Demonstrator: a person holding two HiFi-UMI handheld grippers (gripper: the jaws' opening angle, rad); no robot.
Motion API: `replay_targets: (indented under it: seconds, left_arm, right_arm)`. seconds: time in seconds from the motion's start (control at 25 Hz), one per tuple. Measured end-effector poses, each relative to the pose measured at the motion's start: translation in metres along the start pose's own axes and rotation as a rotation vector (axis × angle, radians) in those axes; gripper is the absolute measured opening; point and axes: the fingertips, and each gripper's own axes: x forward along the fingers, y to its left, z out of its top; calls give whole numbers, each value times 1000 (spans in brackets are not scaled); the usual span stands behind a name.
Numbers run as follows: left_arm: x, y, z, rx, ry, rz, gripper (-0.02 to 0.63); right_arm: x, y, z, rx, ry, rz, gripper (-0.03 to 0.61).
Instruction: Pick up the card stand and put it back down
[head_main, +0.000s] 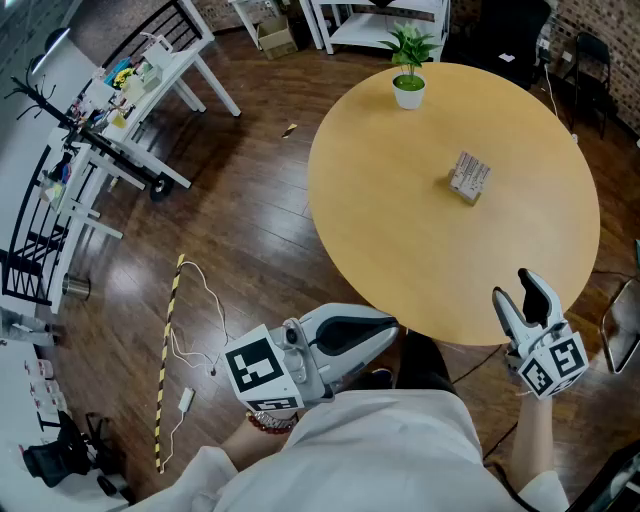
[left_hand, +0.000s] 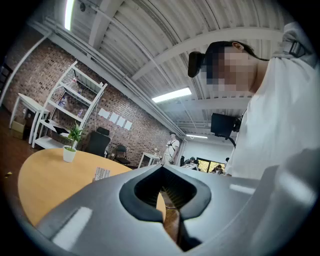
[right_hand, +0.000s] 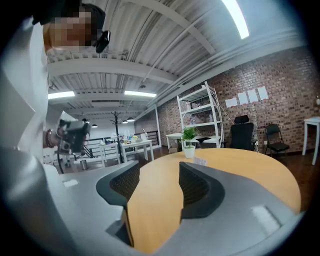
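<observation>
Wooden table, card stand at centre, well beyond right gripper

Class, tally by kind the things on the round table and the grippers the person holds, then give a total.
Potted plant: 1
Card stand: 1
Grippers: 2, the left gripper and the right gripper
Total: 4
</observation>
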Motion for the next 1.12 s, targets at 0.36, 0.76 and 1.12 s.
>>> replay_targets:
  seconds: [0.36, 0.76, 1.12]
  left_arm:
    - [105, 49, -1, 5, 6, 31, 2]
    - [128, 132, -32, -90, 53, 168, 2]
    - [165, 121, -6, -174, 18, 197, 2]
  right_arm:
    - [122, -165, -87, 21, 189, 2, 287]
    - [258, -223, -179, 3, 368, 97, 308]
    - [224, -256, -167, -36, 396, 109, 144]
